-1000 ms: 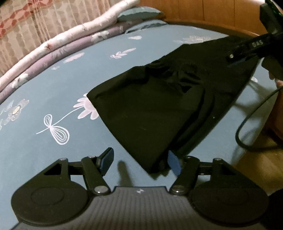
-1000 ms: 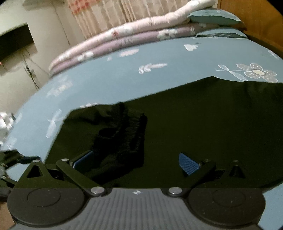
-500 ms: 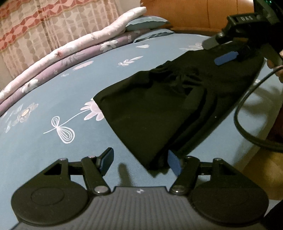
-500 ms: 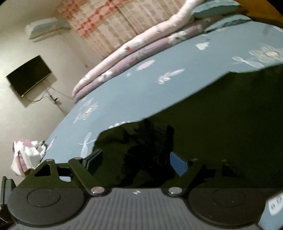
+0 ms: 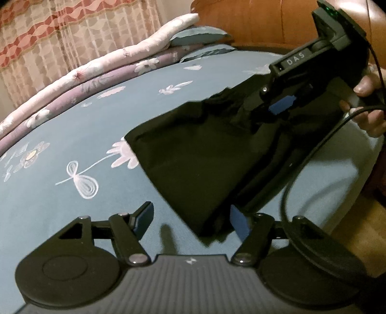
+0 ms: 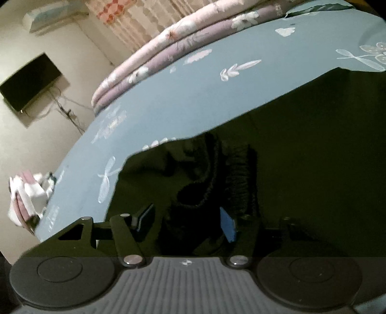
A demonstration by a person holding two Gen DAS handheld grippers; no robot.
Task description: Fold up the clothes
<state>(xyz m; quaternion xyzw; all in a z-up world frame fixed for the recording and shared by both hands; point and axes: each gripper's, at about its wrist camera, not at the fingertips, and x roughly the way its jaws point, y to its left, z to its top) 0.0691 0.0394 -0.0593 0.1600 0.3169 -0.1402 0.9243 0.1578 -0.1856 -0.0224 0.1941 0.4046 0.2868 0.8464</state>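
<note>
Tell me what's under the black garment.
The black garment lies on the blue flowered bedsheet, which shows all around it. Whatever the sheet's print does beneath it is covered.

A home bedroom, bed [image 5: 72, 125] with blue floral sheet, rolled quilts [image 6: 168, 46], patterned curtains [image 5: 60, 36], wall-mounted television [image 6: 29, 82], air conditioner [image 6: 53, 14]

"DAS" stands on the right gripper [image 5: 281, 107].

Both wrist views look close, downward; sharing the black garment [image 5: 205, 157].
</note>
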